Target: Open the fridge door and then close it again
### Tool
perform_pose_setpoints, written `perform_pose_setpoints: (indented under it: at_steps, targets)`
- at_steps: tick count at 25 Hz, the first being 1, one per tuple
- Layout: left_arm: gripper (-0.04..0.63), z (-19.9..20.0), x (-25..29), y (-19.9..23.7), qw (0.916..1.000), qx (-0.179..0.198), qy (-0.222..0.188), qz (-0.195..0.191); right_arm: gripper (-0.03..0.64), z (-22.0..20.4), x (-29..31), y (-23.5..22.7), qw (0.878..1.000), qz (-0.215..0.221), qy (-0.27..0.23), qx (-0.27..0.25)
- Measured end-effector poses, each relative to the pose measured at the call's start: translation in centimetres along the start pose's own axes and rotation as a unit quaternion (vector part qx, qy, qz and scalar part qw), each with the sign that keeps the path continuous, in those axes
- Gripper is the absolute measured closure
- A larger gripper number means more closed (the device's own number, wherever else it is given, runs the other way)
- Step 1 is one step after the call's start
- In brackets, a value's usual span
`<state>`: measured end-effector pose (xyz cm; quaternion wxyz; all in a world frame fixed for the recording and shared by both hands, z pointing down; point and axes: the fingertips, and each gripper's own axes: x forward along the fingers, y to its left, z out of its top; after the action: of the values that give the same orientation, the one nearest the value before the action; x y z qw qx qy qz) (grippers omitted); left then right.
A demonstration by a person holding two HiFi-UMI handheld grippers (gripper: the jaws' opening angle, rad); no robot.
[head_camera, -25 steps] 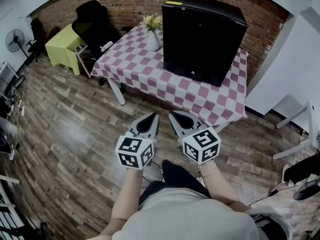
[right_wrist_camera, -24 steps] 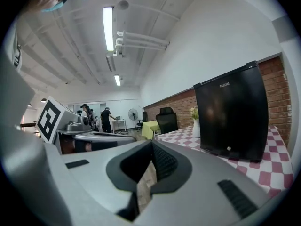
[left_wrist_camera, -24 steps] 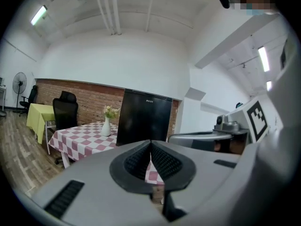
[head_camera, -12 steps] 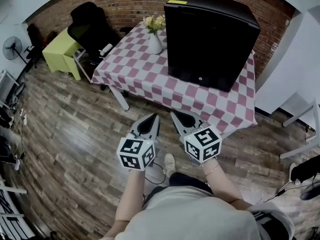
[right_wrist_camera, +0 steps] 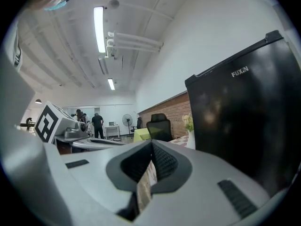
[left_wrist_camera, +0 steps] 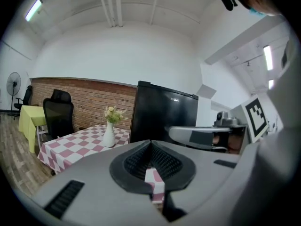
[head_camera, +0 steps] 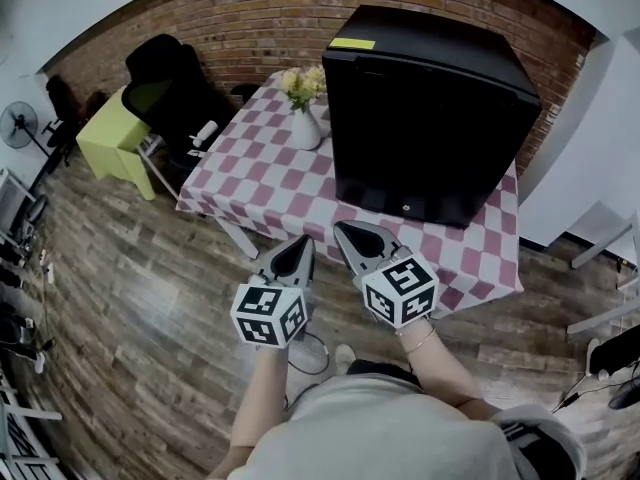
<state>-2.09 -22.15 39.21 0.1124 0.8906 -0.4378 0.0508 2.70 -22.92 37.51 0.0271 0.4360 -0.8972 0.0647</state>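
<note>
A black mini fridge [head_camera: 425,118] stands on a table with a pink-and-white checked cloth [head_camera: 290,190], its door shut and facing me. It also fills the right of the right gripper view as the fridge [right_wrist_camera: 249,121] and stands behind the vase in the left gripper view as the fridge [left_wrist_camera: 162,117]. My left gripper [head_camera: 303,247] and right gripper [head_camera: 345,234] are side by side just short of the table's near edge, both shut with nothing between the jaws. Neither touches the fridge.
A white vase of flowers [head_camera: 305,108] stands on the table left of the fridge. A black office chair [head_camera: 175,83] and a yellow-green small table [head_camera: 115,138] are at the left. Brick wall behind; wood floor; white desk legs [head_camera: 600,268] at the right. People stand far off [right_wrist_camera: 96,124].
Both grippers and I have moved forward toward the table; the fridge and table look larger and nearer. The jaws stay shut.
</note>
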Motion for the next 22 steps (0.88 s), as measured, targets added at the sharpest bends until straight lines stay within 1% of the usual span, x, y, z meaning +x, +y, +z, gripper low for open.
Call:
perform_pose_setpoints:
  at_steps: [5, 9, 13, 18, 22]
  targets:
    - [0.588, 1.5, 4.8, 1.2, 0.9997, 0.012, -0.004, -0.019, 0.618, 0.7, 2.6, -4.2, 1.0, -0.017, -0.005, -0.004]
    - [0.588, 1.7, 7.3, 1.7, 0.9994, 0.007, -0.001, -0.033, 0.618, 0.7, 3.5, -6.5, 0.999, -0.033, -0.006, 0.0]
    - [0.588, 1.4, 9.7, 1.5, 0.9983, 0.004, 0.01, -0.057, 0.618, -0.1, 3.2, -8.5, 0.998, -0.057, 0.005, 0.008]
    - [0.588, 1.8, 12.4, 0.2, 0.9941, 0.006, 0.019, -0.107, 0.618, -0.7, 2.1, -10.5, 0.995, -0.099, -0.003, 0.032]
    - [0.588, 2.6, 14.5, -0.6, 0.9884, 0.019, 0.024, -0.148, 0.618, -0.8, 2.2, -11.1, 0.991, -0.128, -0.002, 0.037]
